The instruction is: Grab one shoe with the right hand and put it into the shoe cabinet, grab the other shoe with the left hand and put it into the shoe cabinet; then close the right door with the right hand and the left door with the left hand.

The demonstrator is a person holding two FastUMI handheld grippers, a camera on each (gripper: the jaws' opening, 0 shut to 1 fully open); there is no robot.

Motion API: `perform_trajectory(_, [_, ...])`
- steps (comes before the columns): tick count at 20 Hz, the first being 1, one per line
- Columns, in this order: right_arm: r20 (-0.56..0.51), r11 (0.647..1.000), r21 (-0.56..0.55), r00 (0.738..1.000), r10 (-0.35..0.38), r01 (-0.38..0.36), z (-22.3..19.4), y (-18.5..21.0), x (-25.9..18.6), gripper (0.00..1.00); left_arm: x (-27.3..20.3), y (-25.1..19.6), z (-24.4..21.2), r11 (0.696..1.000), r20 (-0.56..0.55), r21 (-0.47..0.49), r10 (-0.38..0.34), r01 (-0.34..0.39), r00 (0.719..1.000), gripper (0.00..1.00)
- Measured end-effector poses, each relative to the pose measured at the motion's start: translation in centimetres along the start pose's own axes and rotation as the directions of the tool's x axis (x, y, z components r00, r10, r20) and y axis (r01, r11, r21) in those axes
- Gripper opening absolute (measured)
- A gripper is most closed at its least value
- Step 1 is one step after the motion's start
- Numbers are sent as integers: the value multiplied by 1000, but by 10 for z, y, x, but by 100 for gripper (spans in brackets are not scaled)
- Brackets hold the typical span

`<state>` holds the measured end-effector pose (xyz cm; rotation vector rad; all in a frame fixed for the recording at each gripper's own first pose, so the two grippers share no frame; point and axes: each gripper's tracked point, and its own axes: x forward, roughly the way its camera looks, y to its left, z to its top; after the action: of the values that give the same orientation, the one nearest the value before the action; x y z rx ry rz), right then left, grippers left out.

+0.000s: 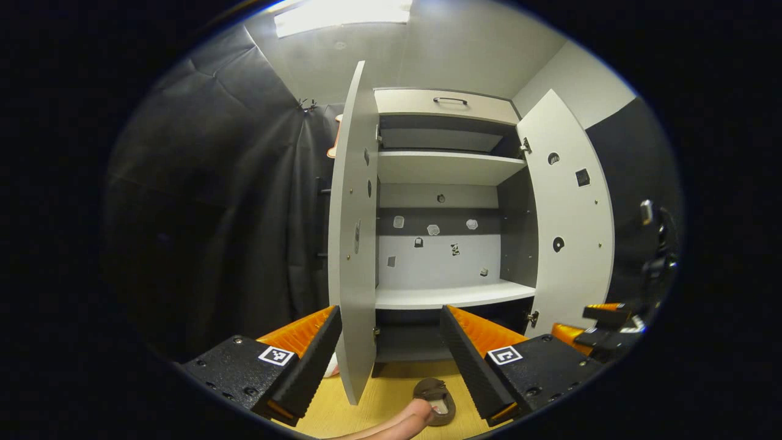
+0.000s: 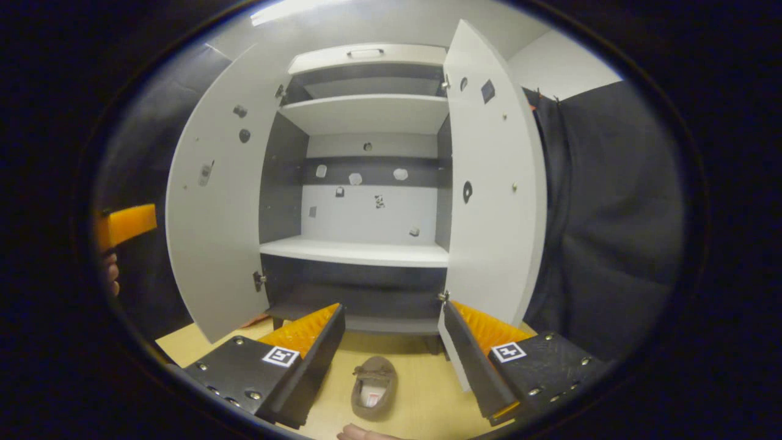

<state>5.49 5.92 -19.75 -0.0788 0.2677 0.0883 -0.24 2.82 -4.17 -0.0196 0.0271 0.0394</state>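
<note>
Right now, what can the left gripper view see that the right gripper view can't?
The left gripper view looks at the cabinet's left door almost edge-on, and has the right gripper off to one side. The right gripper view looks past the right door and catches the left gripper at its edge. Both show the open shoe cabinet with its white shelves, and one brown shoe on the wooden floor in front of it.

Both tongs, left (image 1: 391, 360) and right (image 2: 391, 360), are held level, fingers spread wide, gripping nothing.
</note>
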Motion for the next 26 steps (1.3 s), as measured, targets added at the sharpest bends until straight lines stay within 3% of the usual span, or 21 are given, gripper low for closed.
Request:
perform_trajectory(6, [-204, 1000, 1, 978, 31, -32, -113, 23, 45, 99, -2, 3, -9, 1000, -3, -25, 1, -1, 1000, 99])
perform_trajectory(10, [-327, 998, 47, 944, 50, -36, -180, 34, 63, 99, 4, 1, 7, 1000, 41, -4, 5, -5, 999, 99])
perform_trajectory(12, [-390, 995, 88, 918, 77, -47, -207, 45, 67, 90, 12, -4, 14, 1000, 63, -10, 1, 0, 998, 99])
perform_trajectory(16, [-435, 988, 151, 895, 101, -38, -235, 60, 77, 91, 38, -17, 13, 1000, 71, -14, -27, 28, 997, 99])
perform_trajectory(18, [-473, 983, 184, 875, 102, -15, -253, 66, 90, 81, 54, -27, 9, 998, 65, -8, -54, 55, 996, 98])
perform_trajectory(19, [-472, 983, 182, 875, 106, -20, -256, 68, 97, 76, 63, -31, 7, 998, 61, -5, -64, 65, 996, 98])
perform_trajectory(23, [-479, 985, 171, 873, 95, -13, -265, 76, 119, 76, 99, -49, -4, 994, 27, 0, -109, 109, 994, 98])
perform_trajectory(25, [-493, 989, 147, 869, 46, 31, -271, 66, 126, 76, 114, -51, -7, 994, 22, 2, -105, 105, 994, 98])
perform_trajectory(26, [-502, 987, 148, 865, 21, 62, -276, 59, 131, 52, 119, -52, -7, 995, 26, 5, -103, 103, 994, 98])
